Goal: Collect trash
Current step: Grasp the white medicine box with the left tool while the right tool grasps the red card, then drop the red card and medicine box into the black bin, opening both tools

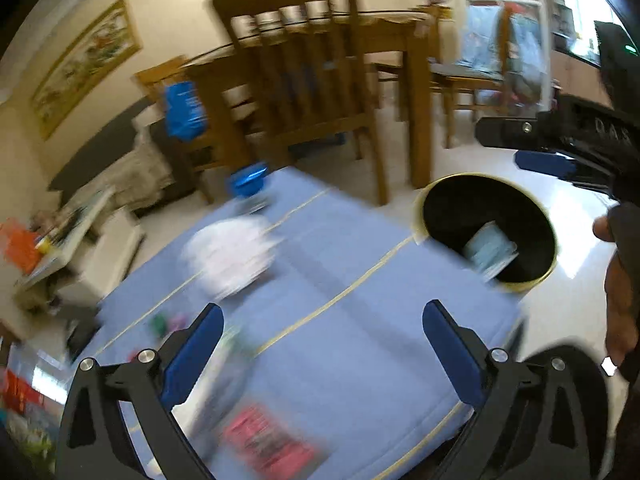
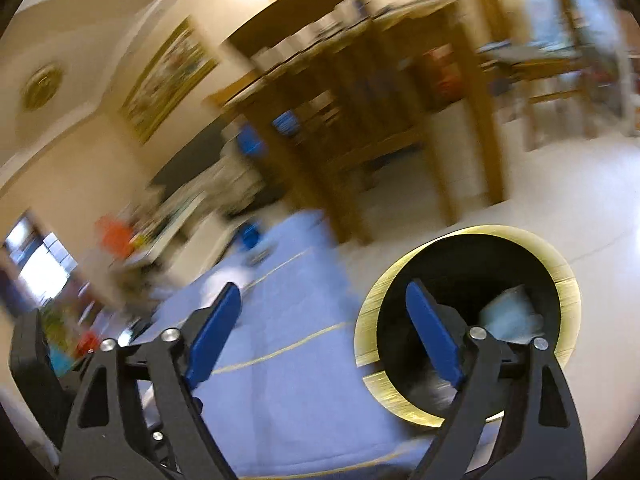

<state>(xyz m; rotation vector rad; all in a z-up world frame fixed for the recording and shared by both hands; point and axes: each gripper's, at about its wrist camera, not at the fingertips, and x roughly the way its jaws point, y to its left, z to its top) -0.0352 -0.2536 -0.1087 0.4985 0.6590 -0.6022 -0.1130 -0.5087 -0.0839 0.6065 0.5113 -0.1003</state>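
Note:
My left gripper point(image 1: 324, 312) is open over a blue cloth-covered table point(image 1: 360, 344), with nothing between its blue pads. On the cloth lie a blurred white crumpled wad point(image 1: 230, 256), a pink-red packet point(image 1: 268, 440), a small blue item point(image 1: 248, 184) and small green and pink bits point(image 1: 164, 322). A black bin with a gold rim point(image 1: 420, 200) stands on the floor at the table's right edge, with a pale blue packet point(image 1: 490, 250) inside. My right gripper point(image 2: 323, 288) is open and empty above the table corner and the bin point(image 2: 368, 320); it also shows at the right as the right gripper point(image 1: 516, 148).
Wooden chairs point(image 1: 304, 80) and a wooden dining table point(image 1: 416, 92) stand just beyond the blue table. A low white shelf point(image 1: 100, 240) with clutter is at the left. Pale tiled floor point(image 1: 568, 216) surrounds the bin. A person's hand point(image 1: 620, 300) is at the right edge.

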